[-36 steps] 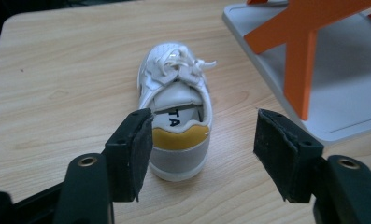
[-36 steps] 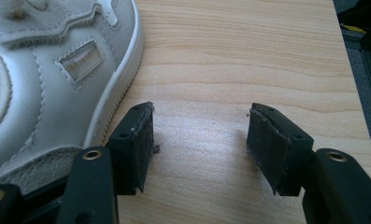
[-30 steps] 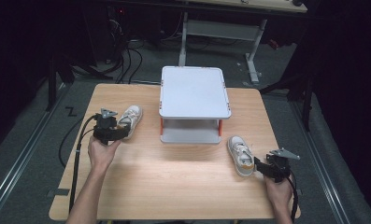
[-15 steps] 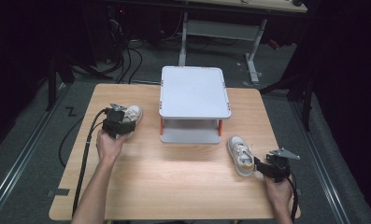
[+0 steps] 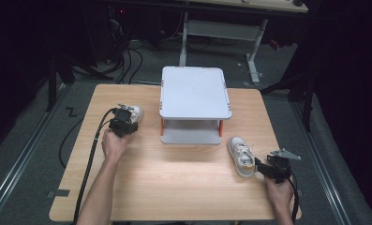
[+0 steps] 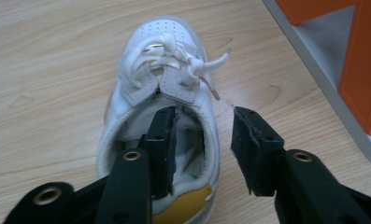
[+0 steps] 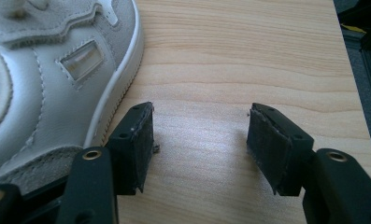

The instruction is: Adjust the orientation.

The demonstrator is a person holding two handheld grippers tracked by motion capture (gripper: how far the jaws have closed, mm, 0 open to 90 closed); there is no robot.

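A small white sneaker [image 5: 136, 112] lies on the left of the wooden table [image 5: 174, 187]. My left gripper [image 5: 126, 123] is at its heel end. In the left gripper view one jaw is inside the sneaker [image 6: 160, 60], the other outside its side wall. The left gripper [image 6: 204, 140] has just been closing its jaws, but a gap of wood still shows beside the outer pad. A second white sneaker [image 5: 241, 152] lies at the right. My right gripper [image 5: 262, 166] stands open just behind its heel. The right gripper view shows that gripper [image 7: 199, 140] over bare wood with the sneaker [image 7: 47, 84] at its left.
A white two-level stand [image 5: 195, 91] with orange legs [image 6: 360, 70] sits at the table's middle back, between the two sneakers. The left gripper's black cable [image 5: 87, 159] trails down along the forearm. The table edge [image 7: 349, 70] is close on the right.
My left gripper has moved forward and to the right, onto the left sneaker, and one jaw is now inside it with the jaws narrower. The right gripper and its sneaker have stayed put.
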